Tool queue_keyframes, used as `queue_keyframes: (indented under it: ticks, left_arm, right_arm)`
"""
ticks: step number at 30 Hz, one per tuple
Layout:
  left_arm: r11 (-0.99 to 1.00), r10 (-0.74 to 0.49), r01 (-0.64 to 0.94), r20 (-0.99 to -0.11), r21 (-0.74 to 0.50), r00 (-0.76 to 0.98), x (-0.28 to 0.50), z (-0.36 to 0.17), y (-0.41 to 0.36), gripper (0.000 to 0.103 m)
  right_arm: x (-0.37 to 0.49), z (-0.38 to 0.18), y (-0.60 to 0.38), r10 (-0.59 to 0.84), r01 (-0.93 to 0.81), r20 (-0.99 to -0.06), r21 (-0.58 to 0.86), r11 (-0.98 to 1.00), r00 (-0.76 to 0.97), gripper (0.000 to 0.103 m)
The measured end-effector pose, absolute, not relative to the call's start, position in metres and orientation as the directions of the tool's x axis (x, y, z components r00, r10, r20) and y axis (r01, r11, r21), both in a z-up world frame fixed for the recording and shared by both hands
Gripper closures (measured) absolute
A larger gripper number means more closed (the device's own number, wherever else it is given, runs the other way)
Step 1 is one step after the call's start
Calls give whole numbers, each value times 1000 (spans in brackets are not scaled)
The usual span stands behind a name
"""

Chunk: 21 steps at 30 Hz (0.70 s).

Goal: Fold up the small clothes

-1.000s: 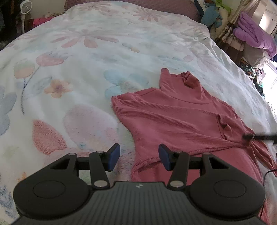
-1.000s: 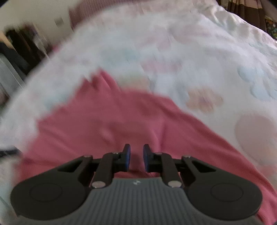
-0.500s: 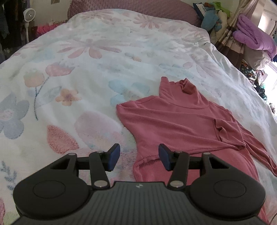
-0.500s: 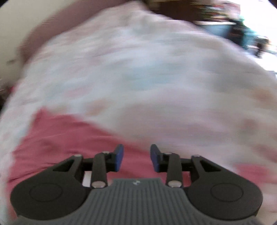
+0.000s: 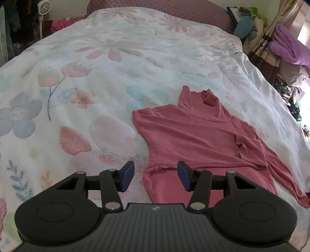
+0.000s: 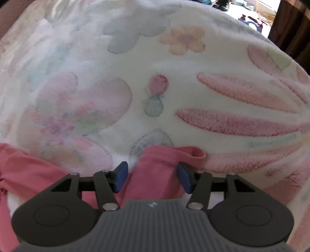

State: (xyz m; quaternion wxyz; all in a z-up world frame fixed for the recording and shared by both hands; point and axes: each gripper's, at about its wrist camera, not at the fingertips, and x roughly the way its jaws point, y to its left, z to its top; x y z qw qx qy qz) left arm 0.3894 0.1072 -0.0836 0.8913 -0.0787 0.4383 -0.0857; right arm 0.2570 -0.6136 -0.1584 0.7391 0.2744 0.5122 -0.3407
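A pink long-sleeved top (image 5: 195,135) lies on the floral bedspread (image 5: 96,77), its high collar at the far end and one sleeve folded across its body. My left gripper (image 5: 156,175) is open and empty, just above the garment's near left corner. In the right wrist view, my right gripper (image 6: 151,175) is open, with the cuff end of a pink sleeve (image 6: 160,166) lying between its blue pads (image 6: 120,176). The jaws stand apart from the cloth on both sides.
The bed's right edge (image 5: 281,108) drops to a cluttered floor. Purple bedding (image 5: 286,46) and soft toys (image 5: 246,23) are piled at the far right. A fan (image 5: 43,7) stands at the far left. A purple headboard (image 5: 174,7) runs along the back.
My right gripper has swung right from over the garment's body to the sleeve cuff, and its jaws have opened wide. My left gripper has drawn back a little, still open.
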Motion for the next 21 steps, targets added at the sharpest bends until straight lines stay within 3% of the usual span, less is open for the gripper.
queue_keyframes:
  ticks: [2,7,12,16,18,21]
  left_arm:
    - [972,-222,76,-764,-223,605,387,-79,110,43]
    - [972,-227,88,-758,-220,612,382,-72,113,43]
    - [961,-259,91,-736,-261,625,379,-66,113,43]
    - [959,-275,125,-720,-256,638,383,-52,104,45]
    - [959,-277,141,-716,-245,641,386,-44,97,54]
    - [954,-292,151,-697,-258,655,390,-33,91,54]
  right_arm:
    - [255,-157,-613,-250,781,-941,25,624,230,100]
    - [251,-108,-599,-282,740,-891,85,667,356,101]
    - [281,-8,-565,-271,599,-749,203,775,604,101]
    - [327,72,-511,-181,426,-631,261,866,755,103]
    - [356,101,-473,-109,328,-596,272,905,795,103]
    - [397,124,-415,27,196,-564,332,923,826,103]
